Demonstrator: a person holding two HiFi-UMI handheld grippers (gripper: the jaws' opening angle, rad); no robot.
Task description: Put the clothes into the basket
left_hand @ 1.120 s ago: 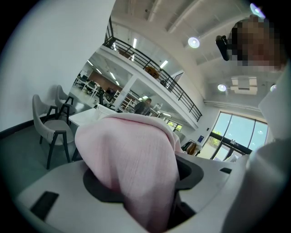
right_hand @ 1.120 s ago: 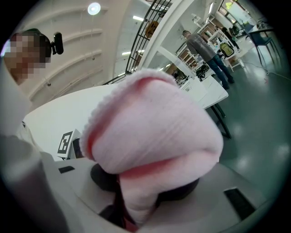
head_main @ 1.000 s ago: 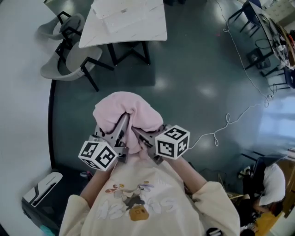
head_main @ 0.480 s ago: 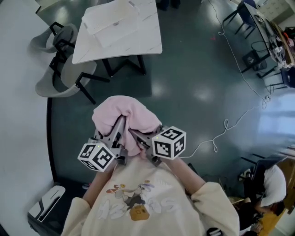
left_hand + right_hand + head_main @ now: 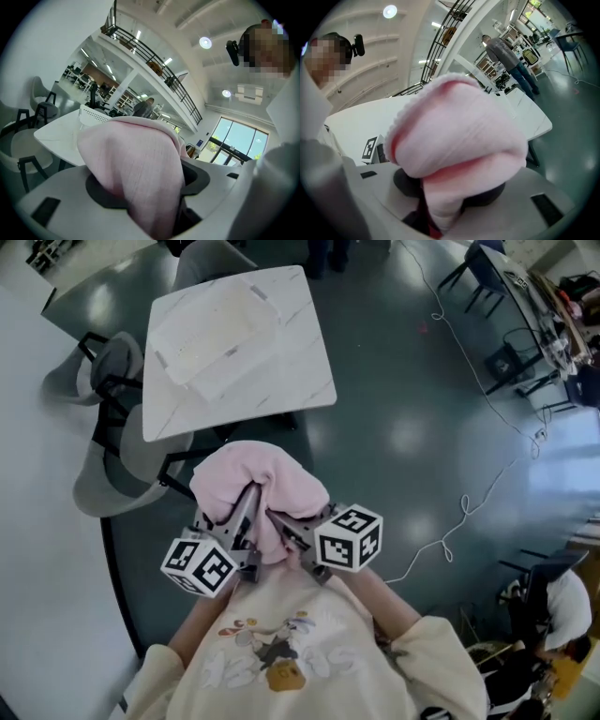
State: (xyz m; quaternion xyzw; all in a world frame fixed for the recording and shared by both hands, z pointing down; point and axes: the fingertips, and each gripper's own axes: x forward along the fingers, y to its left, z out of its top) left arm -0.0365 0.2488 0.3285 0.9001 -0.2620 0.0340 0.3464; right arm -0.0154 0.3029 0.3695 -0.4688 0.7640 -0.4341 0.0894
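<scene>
Left gripper and right gripper both clamp the pink cloth — bunched over their tips, near the chest; the basket sits far off on the table. Shirt print unreadable.

Likely office atrium: table, mezzanine railing

The pink cloth is soft and finely ribbed, the floor glossy, the marbled tabletop smooth.
</scene>
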